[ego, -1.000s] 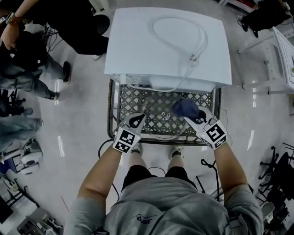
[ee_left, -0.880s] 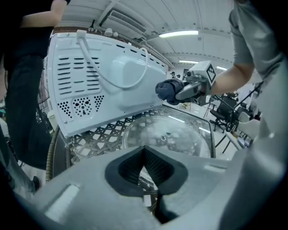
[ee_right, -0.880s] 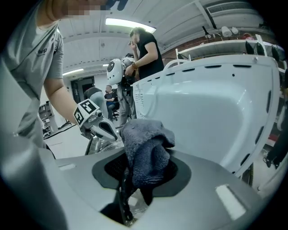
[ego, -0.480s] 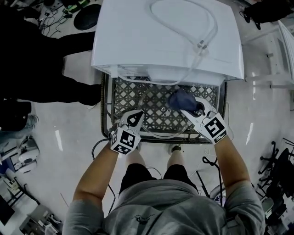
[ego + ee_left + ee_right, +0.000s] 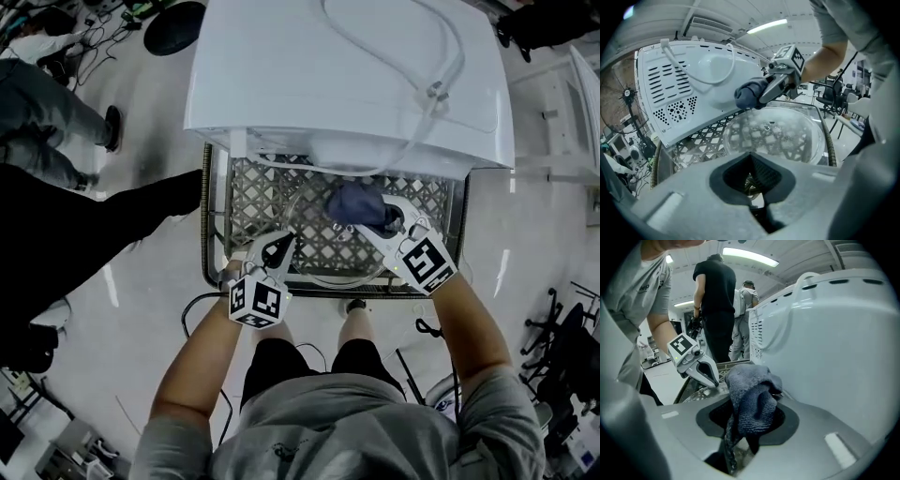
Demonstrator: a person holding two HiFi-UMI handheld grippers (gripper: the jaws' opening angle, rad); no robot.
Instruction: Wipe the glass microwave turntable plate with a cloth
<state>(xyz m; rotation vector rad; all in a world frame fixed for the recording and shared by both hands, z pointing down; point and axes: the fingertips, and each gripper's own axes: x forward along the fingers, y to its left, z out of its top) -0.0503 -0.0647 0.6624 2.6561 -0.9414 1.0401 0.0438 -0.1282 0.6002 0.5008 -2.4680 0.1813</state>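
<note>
Reaching forward, forearm extended, right gripper (image 5: 382, 223) pinched cloth (image 5: 354, 203) at plate's (image 5: 328, 247) far edge; left gripper (image 5: 278, 248), jaws pressed together, sat at plate's near rim; plate lay on rack (image 5: 253, 192) beside microwave (image 5: 347, 75).

Carrier: a metal rack (image 5: 214, 234) with an open lattice deck and a tubular rim, standing on a pale glossy floor (image 5: 141, 244). The far part of the deck was taken up by a white microwave (image 5: 347, 75), wider than the rack, with its vented panel showing in the left gripper view. A round glass plate (image 5: 328, 253) lay flat directly on the near part of the lattice, which was visible through it. Its far edge sat close to the microwave. A dark cable (image 5: 199, 305) trailed on the floor by the rack's near left corner
</note>
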